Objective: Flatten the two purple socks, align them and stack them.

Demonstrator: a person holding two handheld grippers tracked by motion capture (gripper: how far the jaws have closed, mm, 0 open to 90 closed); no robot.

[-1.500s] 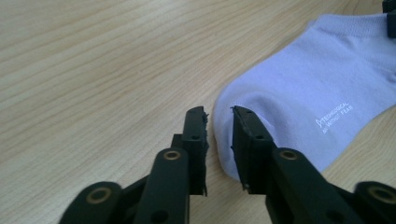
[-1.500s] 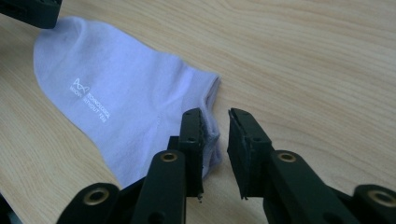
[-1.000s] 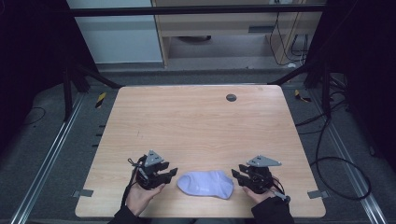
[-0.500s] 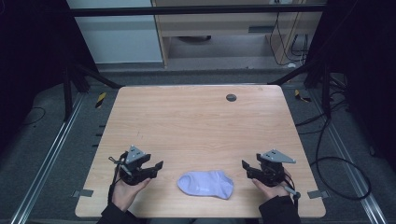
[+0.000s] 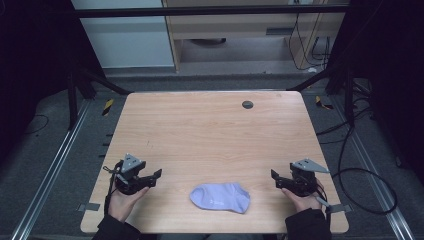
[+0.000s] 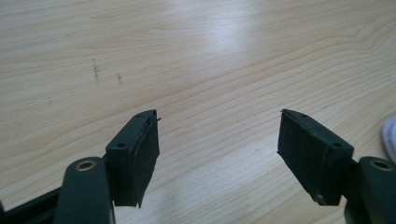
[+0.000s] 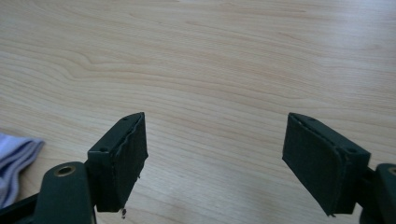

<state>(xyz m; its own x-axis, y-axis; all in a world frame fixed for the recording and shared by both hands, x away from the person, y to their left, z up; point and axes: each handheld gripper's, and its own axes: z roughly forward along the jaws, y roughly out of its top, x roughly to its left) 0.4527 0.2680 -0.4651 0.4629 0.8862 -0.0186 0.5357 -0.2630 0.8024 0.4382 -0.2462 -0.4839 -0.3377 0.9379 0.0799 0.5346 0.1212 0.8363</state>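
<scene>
A pale lavender sock (image 5: 220, 197) lies flat near the front edge of the wooden table (image 5: 210, 135), between the two hands. My left gripper (image 5: 156, 175) rests to its left, open, with bare wood between its jaws. In the left gripper view the gripper (image 6: 217, 135) has the sock's edge (image 6: 389, 135) at the far right. My right gripper (image 5: 274, 176) sits to the sock's right, open and holding nothing. In the right gripper view the gripper (image 7: 215, 140) has a corner of the sock (image 7: 16, 158) at the lower left.
A small dark round disc (image 5: 247, 104) is set into the table near its far edge. Metal rails (image 5: 50, 170) run along both sides of the table, and cables (image 5: 360, 165) lie on the floor at the right.
Both hands have drawn apart from the sock, the left gripper moving left and the right gripper moving right. The sock lies released on the table.
</scene>
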